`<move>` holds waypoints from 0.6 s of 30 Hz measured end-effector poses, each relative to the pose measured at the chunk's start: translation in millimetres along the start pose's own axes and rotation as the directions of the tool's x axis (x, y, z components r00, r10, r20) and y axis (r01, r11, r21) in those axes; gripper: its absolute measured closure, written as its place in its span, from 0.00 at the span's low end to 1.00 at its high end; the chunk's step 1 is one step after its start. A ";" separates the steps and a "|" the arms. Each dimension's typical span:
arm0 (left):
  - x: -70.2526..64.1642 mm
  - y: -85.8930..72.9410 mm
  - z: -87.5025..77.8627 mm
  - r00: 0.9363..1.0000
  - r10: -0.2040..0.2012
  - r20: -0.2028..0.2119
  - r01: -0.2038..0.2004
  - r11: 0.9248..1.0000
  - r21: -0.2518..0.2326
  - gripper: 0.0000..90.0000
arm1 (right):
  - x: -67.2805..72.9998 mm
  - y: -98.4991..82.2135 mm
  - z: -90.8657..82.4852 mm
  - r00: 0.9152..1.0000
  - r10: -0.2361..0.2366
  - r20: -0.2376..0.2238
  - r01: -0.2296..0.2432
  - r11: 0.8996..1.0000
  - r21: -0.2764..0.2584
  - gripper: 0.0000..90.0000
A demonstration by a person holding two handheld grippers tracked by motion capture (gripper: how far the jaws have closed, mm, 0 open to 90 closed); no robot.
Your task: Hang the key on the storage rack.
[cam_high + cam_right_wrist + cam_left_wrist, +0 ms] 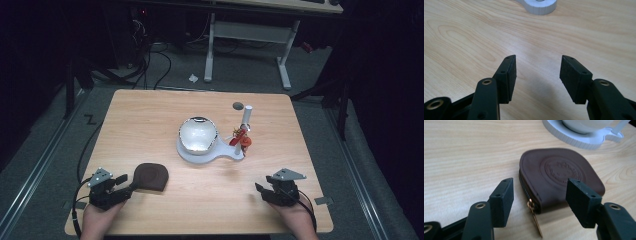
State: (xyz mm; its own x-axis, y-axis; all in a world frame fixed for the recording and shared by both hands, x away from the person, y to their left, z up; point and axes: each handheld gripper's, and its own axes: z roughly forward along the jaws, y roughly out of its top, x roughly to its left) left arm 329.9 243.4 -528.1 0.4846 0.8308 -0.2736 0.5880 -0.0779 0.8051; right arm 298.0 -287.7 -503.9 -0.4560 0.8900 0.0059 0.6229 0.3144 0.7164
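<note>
1. The brown pouch (560, 176) lies flat on the table (150, 115) near its front left edge, zipped shut, its gold zip pull (535, 218) pointing toward the person.
2. The left gripper (544, 195) sits low just in front of the pouch, jaws wide apart and straddling its near corner – no pad presses on it, so nothing is held.
3. The right gripper (537, 75) hovers over bare wood at front right, jaws wide and empty.
4. By my reading, the work has barely started – grasping and opening the pouch remain.
5. Mid-table, a white stand (205, 155) carries a shiny bowl (198, 134), seemingly empty; red items (241, 138) hang at its post (246, 119).
</note>
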 end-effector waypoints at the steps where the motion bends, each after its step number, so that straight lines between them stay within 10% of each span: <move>1: 1.0 1.7 1.4 1.000 -0.007 0.001 0.007 1.000 0.000 0.45 | 0.3 -6.9 2.4 0.999 0.035 -0.015 -0.035 0.999 -0.020 0.53; 18: 12.6 20.6 29.6 0.998 -0.049 -0.029 0.050 0.999 0.009 0.67 | -10.1 -28.6 -0.9 0.996 0.071 -0.054 -0.075 0.995 -0.061 0.54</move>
State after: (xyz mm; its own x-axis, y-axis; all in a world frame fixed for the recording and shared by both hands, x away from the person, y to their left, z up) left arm 367.3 236.0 -530.5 0.4360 0.8493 -0.2977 0.6171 -0.0413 0.7858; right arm 284.2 -306.0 -523.8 -0.4439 0.8911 0.0945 0.6152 0.2264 0.7552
